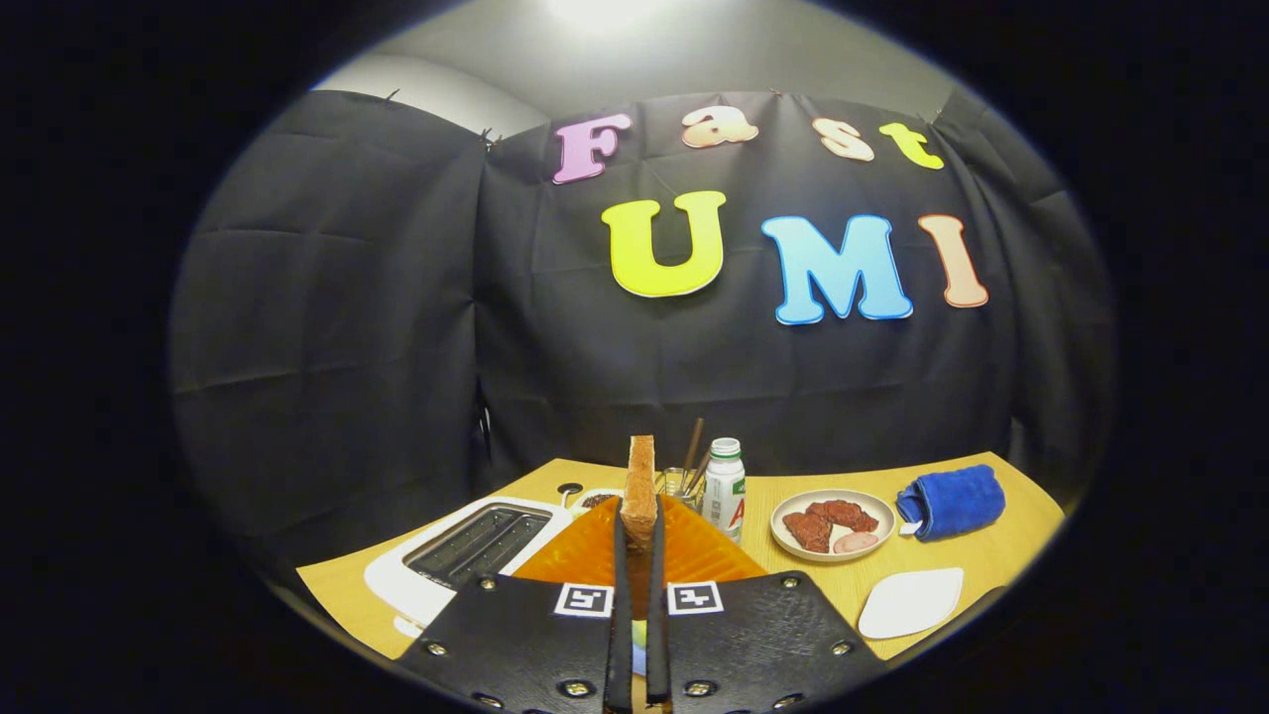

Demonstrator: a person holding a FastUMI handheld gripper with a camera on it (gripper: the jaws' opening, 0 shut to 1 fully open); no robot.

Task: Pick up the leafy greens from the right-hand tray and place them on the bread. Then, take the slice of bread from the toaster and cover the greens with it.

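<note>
gripper view: claw (pixel 639 535) clamps upright bread slice (pixel 640 486), hiding the orange tray (pixel 585 555) centre.

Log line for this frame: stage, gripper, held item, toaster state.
stage: carrying top slice | gripper: shut on bread slice, upright | toaster: slots empty | orange plate: below fingers

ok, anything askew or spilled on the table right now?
Nothing spilled or damaged. The gripper is shut on the bread slice, held on edge above the table, past the emptied toaster. The bottle, plate and blue cloth sit tidy.
</note>
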